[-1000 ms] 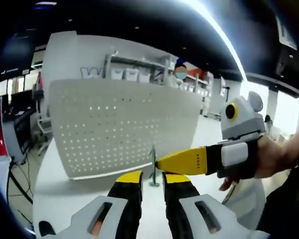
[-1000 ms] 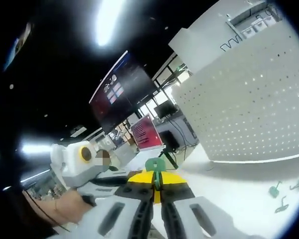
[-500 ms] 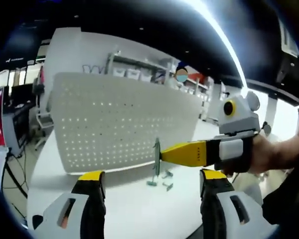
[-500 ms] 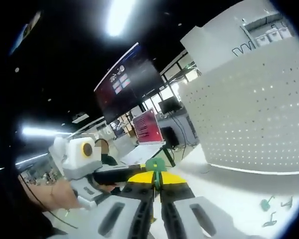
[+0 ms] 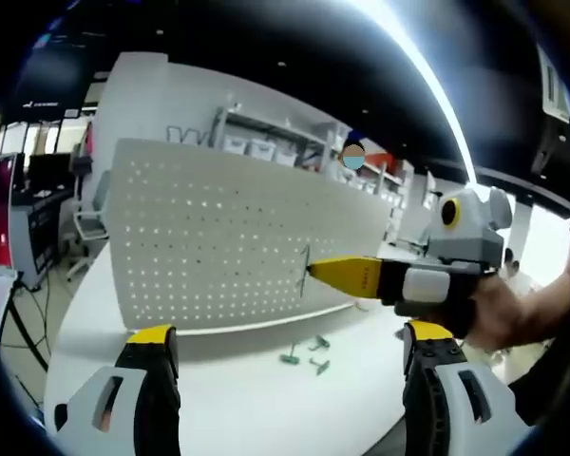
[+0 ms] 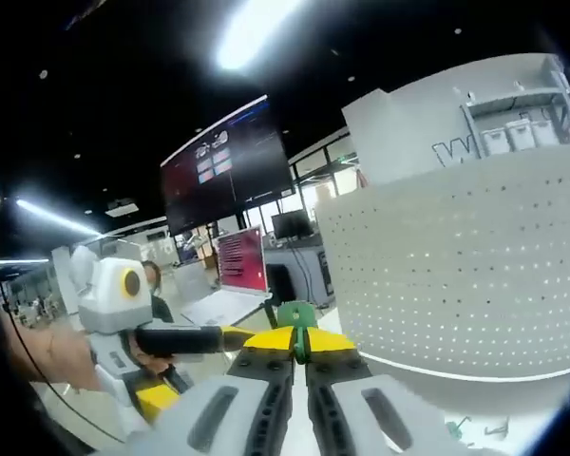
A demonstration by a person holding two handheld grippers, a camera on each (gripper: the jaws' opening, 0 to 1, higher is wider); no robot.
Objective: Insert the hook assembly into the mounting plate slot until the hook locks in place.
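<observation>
Hook held up before the pegboard
My right gripper (image 6: 298,344) pinches the green hook (image 6: 294,318) – my left gripper (image 5: 290,347) fingers (image 5: 152,342) spread wide; spare hooks (image 5: 306,351) lie on the table (image 5: 237,399) by the pegboard (image 5: 237,237)

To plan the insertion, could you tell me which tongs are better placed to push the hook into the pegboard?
Right: the right tongs grip the green hook facing the pegboard; the left tongs are open.
</observation>
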